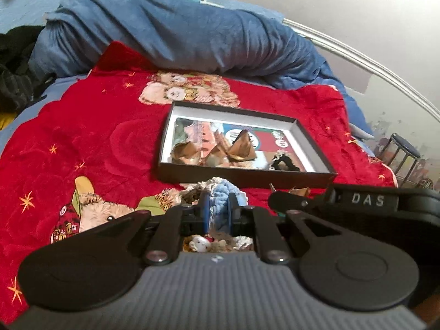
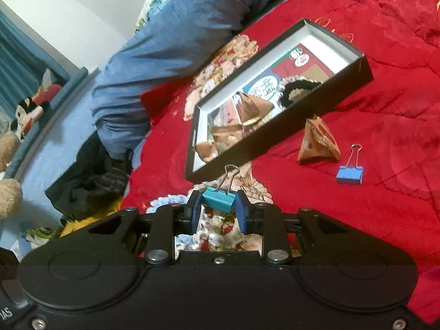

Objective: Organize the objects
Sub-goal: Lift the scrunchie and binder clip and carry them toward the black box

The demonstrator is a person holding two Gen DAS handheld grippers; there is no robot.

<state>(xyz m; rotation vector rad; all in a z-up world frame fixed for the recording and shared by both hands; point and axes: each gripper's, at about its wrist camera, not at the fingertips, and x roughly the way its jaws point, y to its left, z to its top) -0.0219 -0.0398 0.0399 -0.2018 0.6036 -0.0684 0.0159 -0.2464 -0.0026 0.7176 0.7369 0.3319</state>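
A shallow black box [image 1: 242, 177] with white inner walls lies on the red blanket [image 1: 82, 126]; it holds brown folded paper packets [image 1: 242, 145] and a black crocheted piece [image 1: 283, 161]. My left gripper [image 1: 217, 209] is shut on a blue and white crocheted piece [image 1: 220, 192] just in front of the box. My right gripper [image 2: 218, 206] is shut on a teal binder clip [image 2: 218, 198], held above the blanket near the box's [image 2: 277, 137] near corner. A brown paper packet [image 2: 319, 143] and a blue binder clip [image 2: 349, 174] lie on the blanket right of the box.
A rumpled blue duvet [image 1: 176, 33] lies behind the box. Dark clothes [image 1: 16, 63] are heaped at the left of the bed. A white bed rail [image 1: 357, 52] and a stool [image 1: 404, 151] stand at the right. Soft toys [image 2: 30, 107] sit by the wall.
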